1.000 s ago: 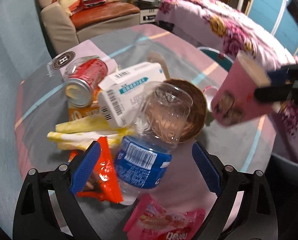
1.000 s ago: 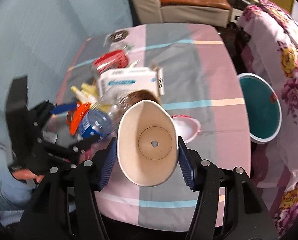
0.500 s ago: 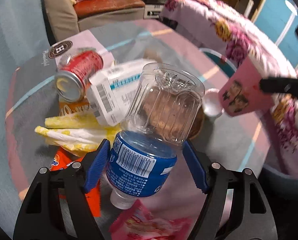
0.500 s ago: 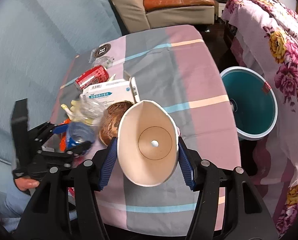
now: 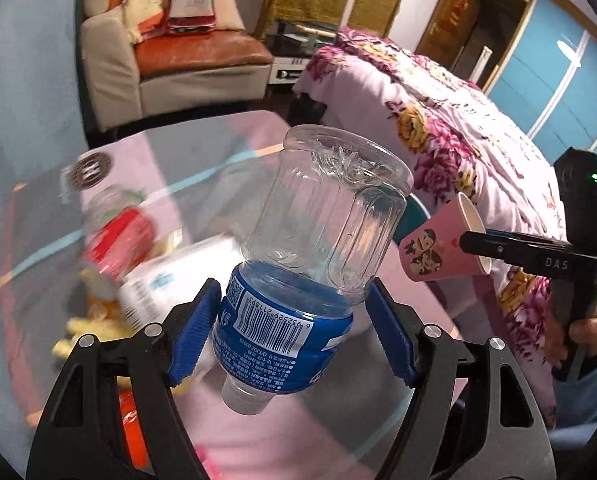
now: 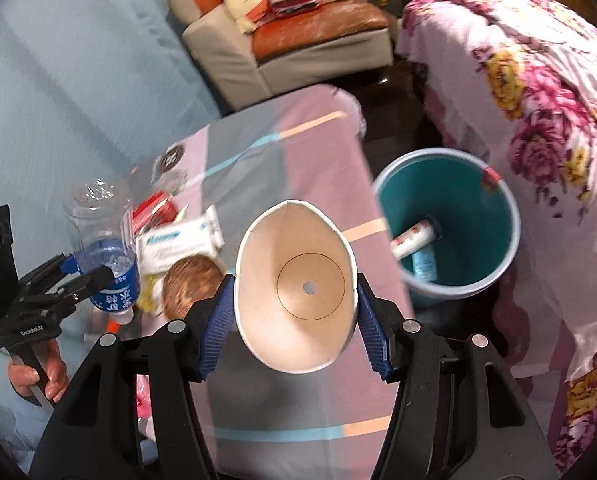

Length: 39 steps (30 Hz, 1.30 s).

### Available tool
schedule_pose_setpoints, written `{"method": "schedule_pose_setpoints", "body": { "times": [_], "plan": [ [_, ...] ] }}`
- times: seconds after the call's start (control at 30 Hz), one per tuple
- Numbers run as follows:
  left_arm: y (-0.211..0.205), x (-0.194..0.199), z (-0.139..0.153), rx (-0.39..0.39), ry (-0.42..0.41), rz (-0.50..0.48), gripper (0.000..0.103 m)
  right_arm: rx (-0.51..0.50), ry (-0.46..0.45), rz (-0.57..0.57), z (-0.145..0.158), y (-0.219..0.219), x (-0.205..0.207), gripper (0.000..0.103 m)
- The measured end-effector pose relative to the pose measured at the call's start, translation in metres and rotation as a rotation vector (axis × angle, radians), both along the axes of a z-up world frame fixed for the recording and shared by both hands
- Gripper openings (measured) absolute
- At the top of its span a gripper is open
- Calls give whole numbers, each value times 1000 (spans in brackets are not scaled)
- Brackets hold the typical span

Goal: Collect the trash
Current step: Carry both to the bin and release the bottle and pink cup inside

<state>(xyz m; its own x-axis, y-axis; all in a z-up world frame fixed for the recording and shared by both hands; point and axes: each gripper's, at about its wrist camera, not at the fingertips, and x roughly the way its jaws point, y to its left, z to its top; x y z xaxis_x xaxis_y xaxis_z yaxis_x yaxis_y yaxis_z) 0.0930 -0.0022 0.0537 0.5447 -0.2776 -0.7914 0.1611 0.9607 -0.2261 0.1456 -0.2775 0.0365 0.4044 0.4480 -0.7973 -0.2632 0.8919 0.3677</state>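
In the left wrist view the left hand-held gripper is clamped on a plastic bottle, its blue pads pressing the blue label from both sides. The bottle fills the centre of the frame, cap end toward the camera and clear base pointing away, lifted above the counter. Blurred at the left of that frame, on the counter, lie a red can, a white box and some yellow wrappers.

In the right wrist view the right hand-held gripper grips a paper cup at lower centre, squeezed to an oval with its open mouth facing the camera (the outside is pink, as the left wrist view shows at its right edge). Right of the cup, beside the counter edge, stands a teal bin with a tube-like item and a light blue one inside. A brown bowl sits on the counter just left of the cup. At the left edge a hand holds the other gripper's handle.
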Motion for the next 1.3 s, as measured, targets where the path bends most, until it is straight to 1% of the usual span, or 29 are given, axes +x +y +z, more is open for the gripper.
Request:
{"method": "schedule_pose_setpoints", "body": {
  "times": [0.1, 0.27, 0.33, 0.47, 0.67, 0.83, 0.97, 1.03, 1.13, 1.3],
  "plan": [
    [-27, 27, -3, -20, 11, -26, 75, 14, -20, -69, 2, -32, 14, 55],
    [-95, 75, -10, 4, 19, -116, 75, 15, -42, -190, -4, -87, 38, 55],
    [-124, 94, -19, 21, 38, -152, 75, 22, -35, -225, -11, -107, 47, 55],
    [-174, 127, -43, 49, 84, -213, 75, 21, -22, -272, -23, -134, 59, 55],
    [-217, 159, -75, 67, 144, -260, 75, 1, -4, -310, -39, -160, 74, 55],
    [-241, 177, -95, 87, 179, -288, 75, -5, 9, -332, -49, -174, 83, 55],
    [-252, 182, -106, 105, 196, -301, 76, -10, 19, -342, -54, -177, 87, 55],
    [-253, 183, -109, 115, 199, -302, 76, -13, 24, -344, -57, -178, 88, 56],
    [-249, 182, -108, 114, 195, -291, 80, -17, 26, -341, -57, -176, 89, 56],
    [-234, 178, -102, 84, 193, -268, 80, -27, 19, -328, -53, -168, 91, 56]
  ]
}}
